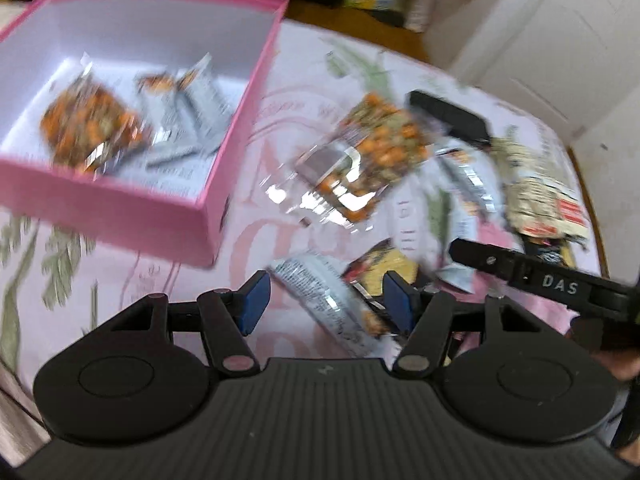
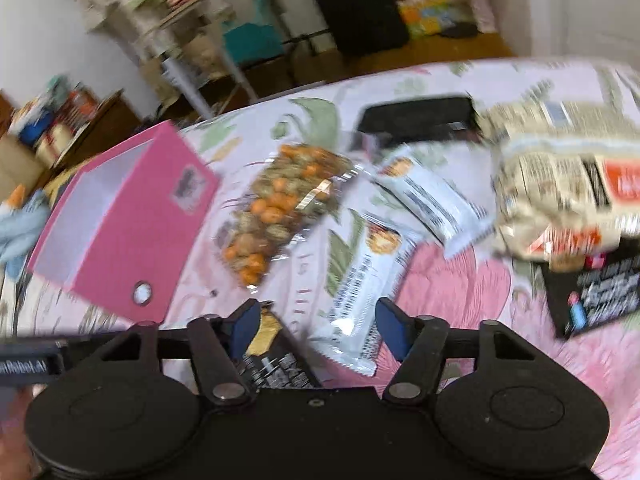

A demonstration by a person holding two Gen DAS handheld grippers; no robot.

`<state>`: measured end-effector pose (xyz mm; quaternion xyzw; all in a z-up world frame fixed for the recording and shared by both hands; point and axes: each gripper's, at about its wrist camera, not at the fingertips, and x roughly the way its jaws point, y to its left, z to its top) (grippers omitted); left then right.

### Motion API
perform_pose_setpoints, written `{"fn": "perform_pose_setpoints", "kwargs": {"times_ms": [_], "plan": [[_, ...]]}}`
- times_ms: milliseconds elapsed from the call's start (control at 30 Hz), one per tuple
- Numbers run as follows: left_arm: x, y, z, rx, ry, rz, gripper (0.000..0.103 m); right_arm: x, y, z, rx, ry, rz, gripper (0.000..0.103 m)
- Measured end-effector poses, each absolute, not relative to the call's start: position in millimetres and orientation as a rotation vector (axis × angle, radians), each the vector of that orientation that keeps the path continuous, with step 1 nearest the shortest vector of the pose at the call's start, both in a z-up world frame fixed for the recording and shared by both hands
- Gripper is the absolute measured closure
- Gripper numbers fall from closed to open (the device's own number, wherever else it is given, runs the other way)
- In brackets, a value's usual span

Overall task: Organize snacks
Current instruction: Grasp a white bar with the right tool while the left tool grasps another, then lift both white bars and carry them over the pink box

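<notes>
A pink box (image 1: 224, 184) with a white inside stands at the left and holds a clear bag of orange nuts (image 1: 88, 128) and two silver bars (image 1: 200, 108). It also shows in the right wrist view (image 2: 132, 216). A clear bag of orange and green nuts (image 1: 368, 160) (image 2: 280, 200) lies on the cloth beside the box. My left gripper (image 1: 326, 304) is open above a silver bar (image 1: 324, 300) and a dark yellow packet (image 1: 384, 264). My right gripper (image 2: 316, 322) is open above a silver bar (image 2: 368, 272) and a black and gold packet (image 2: 276, 356).
A floral pink cloth (image 2: 460, 280) covers the table. A beige printed bag (image 2: 560, 176), a second silver bar (image 2: 432, 196), a black flat box (image 2: 416, 120) and a black printed packet (image 2: 592, 292) lie to the right. The right gripper's arm (image 1: 540, 276) crosses the left view.
</notes>
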<state>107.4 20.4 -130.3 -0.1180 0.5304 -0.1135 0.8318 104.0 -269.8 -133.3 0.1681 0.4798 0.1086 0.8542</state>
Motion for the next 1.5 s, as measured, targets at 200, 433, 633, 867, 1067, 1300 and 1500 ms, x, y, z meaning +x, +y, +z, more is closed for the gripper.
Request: {"fn": "perform_pose_setpoints", "kwargs": {"times_ms": [200, 433, 633, 867, 1067, 1300, 1500], "plan": [[105.1, 9.4, -156.3, -0.295, 1.209, -0.249, 0.042, 105.7, -259.8, -152.2, 0.33, 0.988, 0.144, 0.059], [91.9, -5.7, -166.8, -0.296, 1.194, -0.254, 0.066, 98.3, -246.1, -143.4, 0.197, 0.936, 0.121, 0.066], [89.3, -2.1, -157.0, -0.247, 1.19, -0.296, 0.073, 88.1, -244.1, -123.2, 0.162, 0.915, 0.149, 0.067], [78.5, 8.0, -142.6, -0.219, 1.204, -0.354, 0.074, 75.3, -232.0, -105.8, 0.11, 1.014, 0.205, 0.067], [61.9, 17.8, -119.0, -0.186, 1.178, -0.379, 0.075, 57.4, -218.5, -88.6, 0.101, 1.06, 0.271, 0.067], [59.4, 27.9, -115.7, -0.219, 1.215, -0.389, 0.075, 43.7, -203.2, -70.4, 0.053, 1.05, 0.324, 0.067], [66.0, 32.8, -138.4, -0.264, 1.3, -0.384, 0.066, 42.7, -198.8, -79.4, 0.04, 1.076, 0.348, 0.067]]}}
